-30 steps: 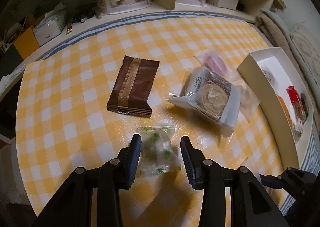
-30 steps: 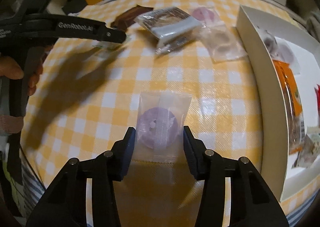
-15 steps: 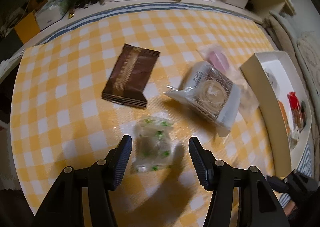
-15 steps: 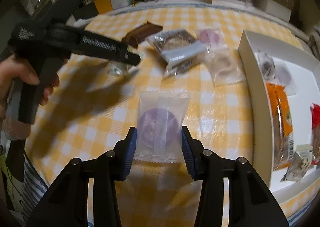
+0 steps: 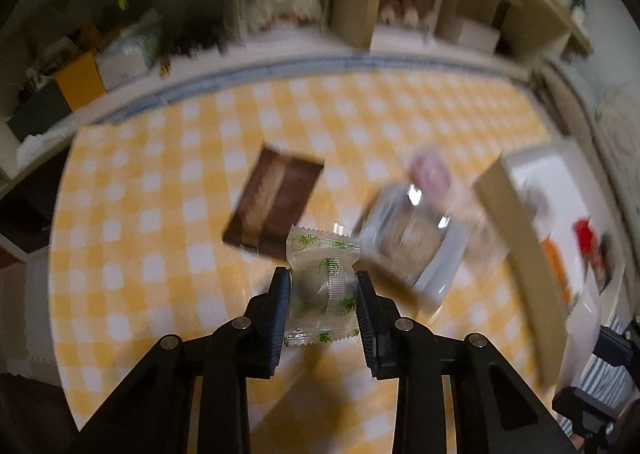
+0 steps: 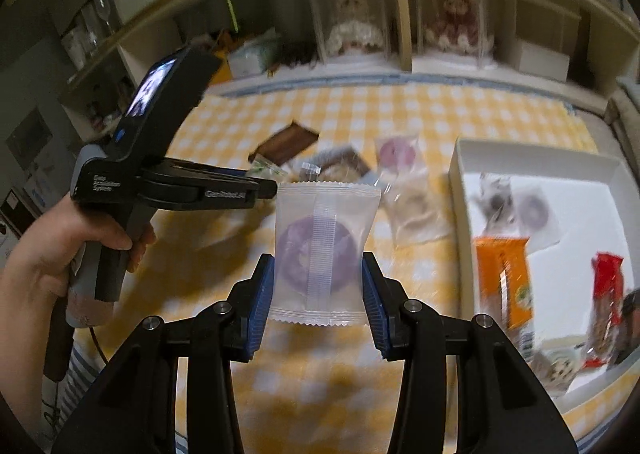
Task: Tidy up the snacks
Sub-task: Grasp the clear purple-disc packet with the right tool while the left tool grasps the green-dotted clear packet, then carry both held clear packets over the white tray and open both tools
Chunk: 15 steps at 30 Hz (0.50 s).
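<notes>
My left gripper (image 5: pixel 323 286) is shut on a small clear candy packet with green print (image 5: pixel 322 278), lifted off the yellow checked tablecloth (image 5: pixel 160 213). My right gripper (image 6: pixel 319 278) is shut on a frosted packet holding a purple round snack (image 6: pixel 322 250), also raised above the table. In the right wrist view the left gripper's body (image 6: pixel 168 181) and the hand holding it (image 6: pixel 44 262) show at the left. A white box (image 6: pixel 560 169) with several snacks inside lies to the right.
On the cloth lie a brown wrapped bar (image 5: pixel 276 201), a clear packet with a round pastry (image 5: pixel 412 242) and a pink-purple packet (image 5: pixel 430 169). In the box sit an orange packet (image 6: pixel 506 278) and a red packet (image 6: pixel 606 294). Shelves with boxes and dolls line the far edge.
The left jaws closed on the green-print candy and lifted it from the cloth. The right gripper rose with its purple snack packet and tilted up, showing more of the shelves.
</notes>
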Tool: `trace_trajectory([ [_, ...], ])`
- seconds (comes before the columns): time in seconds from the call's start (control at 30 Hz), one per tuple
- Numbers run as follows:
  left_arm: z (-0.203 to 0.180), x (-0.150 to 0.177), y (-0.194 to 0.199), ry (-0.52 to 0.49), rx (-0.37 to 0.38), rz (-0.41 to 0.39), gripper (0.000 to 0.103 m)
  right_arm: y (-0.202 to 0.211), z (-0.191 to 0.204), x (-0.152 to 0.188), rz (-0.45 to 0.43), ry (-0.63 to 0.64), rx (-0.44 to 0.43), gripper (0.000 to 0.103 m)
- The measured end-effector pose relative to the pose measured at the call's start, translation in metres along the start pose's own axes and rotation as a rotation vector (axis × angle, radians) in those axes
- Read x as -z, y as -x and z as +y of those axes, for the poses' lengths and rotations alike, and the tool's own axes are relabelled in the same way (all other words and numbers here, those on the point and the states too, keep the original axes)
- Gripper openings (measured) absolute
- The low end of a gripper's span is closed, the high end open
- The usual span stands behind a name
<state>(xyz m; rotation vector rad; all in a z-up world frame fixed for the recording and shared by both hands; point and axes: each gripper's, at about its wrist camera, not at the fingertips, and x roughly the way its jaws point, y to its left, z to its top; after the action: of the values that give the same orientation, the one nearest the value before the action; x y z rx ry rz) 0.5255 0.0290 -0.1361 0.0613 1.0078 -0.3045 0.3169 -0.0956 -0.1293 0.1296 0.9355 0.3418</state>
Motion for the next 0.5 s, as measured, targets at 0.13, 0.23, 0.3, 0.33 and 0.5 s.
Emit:
trace_trajectory([
  [0.13, -0.008, -0.006, 0.028, 0.026, 0.02, -0.083, 0.032, 0.016, -0.01, -0.012, -0.052, 0.02, 0.008, 0.043],
  [0.23, -0.016, -0.006, 0.049, 0.045, 0.043, -0.137, 0.032, 0.032, -0.022, -0.021, -0.091, 0.025, 0.017, 0.043],
  [0.3, -0.021, -0.006, 0.062, 0.055, 0.068, -0.163, 0.032, 0.043, -0.033, -0.027, -0.108, 0.029, 0.015, 0.043],
  [0.33, -0.026, -0.006, 0.07, 0.062, 0.089, -0.181, 0.032, 0.047, -0.037, -0.03, -0.114, 0.031, 0.016, 0.043],
  [0.5, -0.048, -0.003, 0.104, 0.062, 0.131, -0.255, 0.032, 0.074, -0.062, -0.039, -0.144, 0.032, 0.039, 0.044],
])
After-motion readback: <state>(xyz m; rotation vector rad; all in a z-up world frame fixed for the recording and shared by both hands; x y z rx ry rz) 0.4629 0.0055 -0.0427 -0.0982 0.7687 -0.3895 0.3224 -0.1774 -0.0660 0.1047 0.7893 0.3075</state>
